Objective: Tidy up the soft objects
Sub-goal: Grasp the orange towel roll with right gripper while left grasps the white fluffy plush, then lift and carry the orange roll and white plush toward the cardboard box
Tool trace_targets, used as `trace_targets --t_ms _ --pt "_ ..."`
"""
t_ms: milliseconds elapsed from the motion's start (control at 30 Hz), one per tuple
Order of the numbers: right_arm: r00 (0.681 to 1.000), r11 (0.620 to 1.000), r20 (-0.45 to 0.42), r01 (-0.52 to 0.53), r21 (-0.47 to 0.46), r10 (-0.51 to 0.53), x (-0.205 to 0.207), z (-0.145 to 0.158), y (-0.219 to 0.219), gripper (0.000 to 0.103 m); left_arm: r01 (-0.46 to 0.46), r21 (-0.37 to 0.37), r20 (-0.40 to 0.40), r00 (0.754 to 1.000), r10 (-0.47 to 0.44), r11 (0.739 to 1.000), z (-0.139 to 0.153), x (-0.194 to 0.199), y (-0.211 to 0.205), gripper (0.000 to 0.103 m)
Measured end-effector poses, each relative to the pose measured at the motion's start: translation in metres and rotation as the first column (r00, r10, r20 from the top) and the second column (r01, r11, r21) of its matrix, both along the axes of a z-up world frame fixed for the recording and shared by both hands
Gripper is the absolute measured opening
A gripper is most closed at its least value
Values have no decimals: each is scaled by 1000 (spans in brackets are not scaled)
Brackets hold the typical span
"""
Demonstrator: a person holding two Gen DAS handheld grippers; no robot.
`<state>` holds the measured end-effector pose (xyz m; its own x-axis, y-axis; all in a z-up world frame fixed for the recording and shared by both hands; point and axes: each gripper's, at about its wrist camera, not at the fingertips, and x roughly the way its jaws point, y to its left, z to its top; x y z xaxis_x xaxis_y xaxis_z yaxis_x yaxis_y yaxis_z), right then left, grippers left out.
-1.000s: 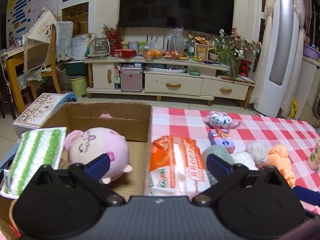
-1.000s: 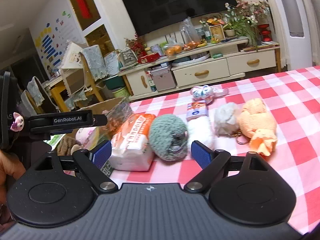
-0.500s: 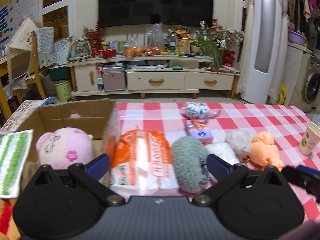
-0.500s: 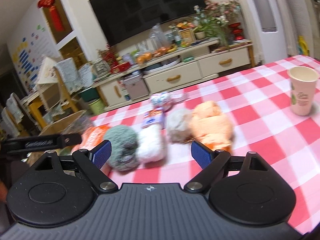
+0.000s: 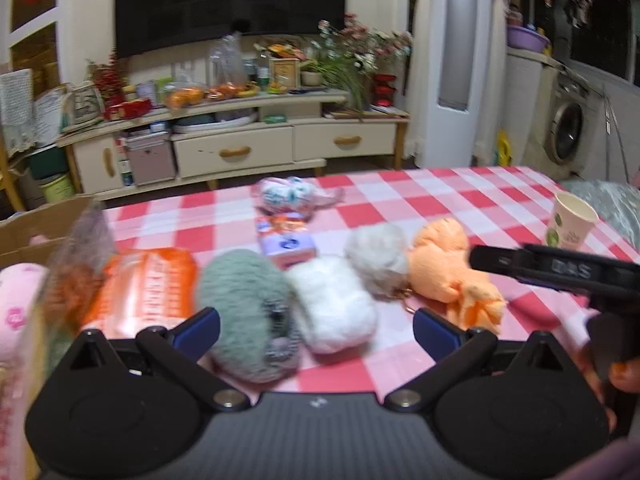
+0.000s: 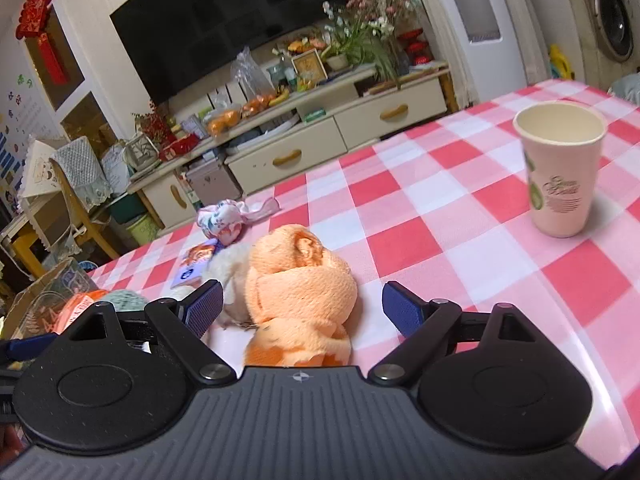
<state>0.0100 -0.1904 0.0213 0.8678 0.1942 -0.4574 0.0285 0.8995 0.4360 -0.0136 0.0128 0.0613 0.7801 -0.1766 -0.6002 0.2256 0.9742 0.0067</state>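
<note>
Soft things lie in a row on the red-checked table (image 5: 440, 196): an orange pack (image 5: 144, 284), a grey-green fluffy ball (image 5: 248, 312), a white fluffy ball (image 5: 332, 312), a pale pompom (image 5: 376, 256) and an orange knitted toy (image 5: 448, 268). My left gripper (image 5: 316, 326) is open, its fingers either side of the grey-green and white balls. My right gripper (image 6: 302, 306) is open, with the orange knitted toy (image 6: 300, 284) between its fingers. A floral fabric bundle (image 6: 222, 222) and a small purple pack (image 5: 286, 240) lie behind. A pink plush (image 5: 16, 308) shows at the left edge.
A cardboard box (image 5: 36, 224) stands at the table's left end. A paper cup (image 6: 560, 168) is upright at the right. The right gripper's body (image 5: 560, 272) and a hand reach in on the right of the left wrist view. A TV cabinet (image 5: 240, 148) lies beyond the table.
Both grippers have swung to the right along the row. The left has gone from the box and pink plush to the fluffy balls; the right has gone from the grey-green ball to the orange toy.
</note>
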Motion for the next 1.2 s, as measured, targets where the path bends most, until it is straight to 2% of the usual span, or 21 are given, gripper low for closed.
trace_targets --t_ms 133,333,500,633,700,767,833,967,1000,1067,1200 --pt "999 999 -21 -38 21 39 15 -5 -2 103 21 -10 -20 1000 -21 1000 -10 12 -13 101" --pt "995 996 -35 -87 35 89 28 -4 -2 103 20 -3 -50 999 -20 1000 -26 31 -27 92" --pt "991 992 -63 -114 60 118 33 -10 -4 103 -5 3 -62 998 5 1000 -34 47 -31 87" --pt "989 990 -61 -134 42 137 33 -9 -3 103 -43 -9 -76 996 42 999 -40 57 -28 80" --pt "989 990 -56 -138 33 139 29 -6 -2 103 -46 2 -66 997 46 999 -39 58 -29 74" --pt "988 989 -51 -144 23 145 29 -7 -2 103 -50 7 -68 996 50 999 -39 59 -28 58" --pt "988 989 -48 -147 6 147 30 -7 -2 103 -59 11 -72 996 60 998 -39 60 -25 50" --pt "986 987 -37 -160 6 160 34 -9 -4 103 -42 9 -76 996 43 999 -39 60 -21 44" --pt "986 986 -36 -165 6 165 35 -9 -4 102 -37 5 -78 996 37 999 -39 59 -20 43" --pt "982 982 -34 -186 8 187 35 -9 -3 94 -28 -17 -89 996 26 999 -39 56 -16 42" --pt "974 973 -14 -227 -38 227 29 -7 -2 89 -9 -65 -105 994 2 998 -39 50 -12 42"
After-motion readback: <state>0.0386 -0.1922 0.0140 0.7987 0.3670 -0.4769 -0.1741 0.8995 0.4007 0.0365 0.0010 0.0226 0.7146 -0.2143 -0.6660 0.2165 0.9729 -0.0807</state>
